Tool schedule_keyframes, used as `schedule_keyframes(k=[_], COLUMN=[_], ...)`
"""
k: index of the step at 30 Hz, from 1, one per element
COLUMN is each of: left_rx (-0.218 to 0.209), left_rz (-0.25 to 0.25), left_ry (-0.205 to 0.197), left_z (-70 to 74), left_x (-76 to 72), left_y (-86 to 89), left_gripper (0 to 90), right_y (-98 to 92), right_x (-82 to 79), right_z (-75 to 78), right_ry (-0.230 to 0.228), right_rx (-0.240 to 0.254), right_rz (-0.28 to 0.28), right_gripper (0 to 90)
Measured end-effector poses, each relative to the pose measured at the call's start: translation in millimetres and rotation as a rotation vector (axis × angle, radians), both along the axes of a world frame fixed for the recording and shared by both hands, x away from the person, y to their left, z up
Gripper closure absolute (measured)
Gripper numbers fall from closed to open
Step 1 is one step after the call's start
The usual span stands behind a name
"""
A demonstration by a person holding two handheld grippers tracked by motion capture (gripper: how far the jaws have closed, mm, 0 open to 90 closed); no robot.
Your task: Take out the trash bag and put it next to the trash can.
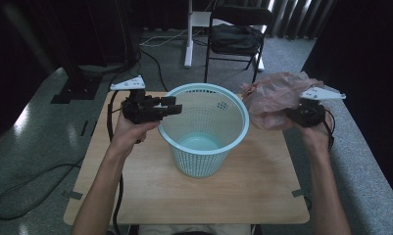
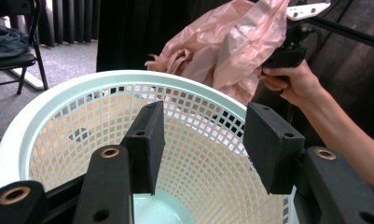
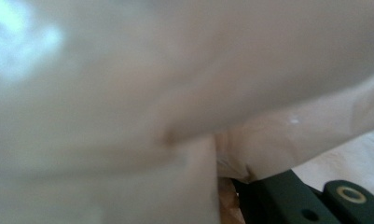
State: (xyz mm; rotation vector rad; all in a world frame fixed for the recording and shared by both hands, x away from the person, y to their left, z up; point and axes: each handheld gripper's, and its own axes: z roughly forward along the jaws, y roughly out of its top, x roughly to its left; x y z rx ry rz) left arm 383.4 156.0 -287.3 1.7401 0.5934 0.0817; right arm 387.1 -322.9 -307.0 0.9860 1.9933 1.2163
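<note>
A pale blue mesh basket [image 1: 204,127] stands upright in the middle of the wooden table [image 1: 233,196]. My left gripper [image 1: 173,105] reaches level over its left rim, and in the left gripper view my left gripper [image 2: 205,112] is open above the basket [image 2: 49,126] with nothing between its pads. A crumpled pink plastic bag [image 1: 275,98] hangs in the air just right of the basket, at rim height. My right gripper [image 1: 288,115] is shut on the bag's right side. In the right gripper view the blurred bag [image 3: 175,93] lies right against the lens, with part of one black jaw at the bottom right.
Behind the table stand a black folding chair [image 1: 235,34] with a dark bag on it and a white stand post [image 1: 188,34]. Cables run over the grey floor at left [image 1: 32,186]. Dark curtains close off the back and right.
</note>
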Motion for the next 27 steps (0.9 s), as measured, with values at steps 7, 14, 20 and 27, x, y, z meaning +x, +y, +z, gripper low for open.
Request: schedule_keyframes(k=[7,14,20,27], left_rx=[-0.003,-0.001,0.002,0.000], left_rz=[0.000,-0.002,-0.002,-0.004], left_ry=[-0.004,-0.006,-0.003,-0.003], left_z=[-0.3,-0.5,-1.4,-1.3], left_x=[-0.5,-0.5,0.1,0.1], left_y=[0.0,-0.4,-0.4,-0.4], left_gripper=[48.1,47.9,47.9,47.9], right_y=[1.3,2.0,2.8,5.6], right_x=[3.7,8.5,11.4,14.1], right_z=[-10.6,-25.6,-35.3,-47.4], right_ry=[0.028,0.065,0.091,0.127], right_rx=[0.002,-0.003,0.000,-0.014], right_rz=[0.010,0.008,0.009,0.019], right_gripper=[85.7,85.7,85.6,85.5])
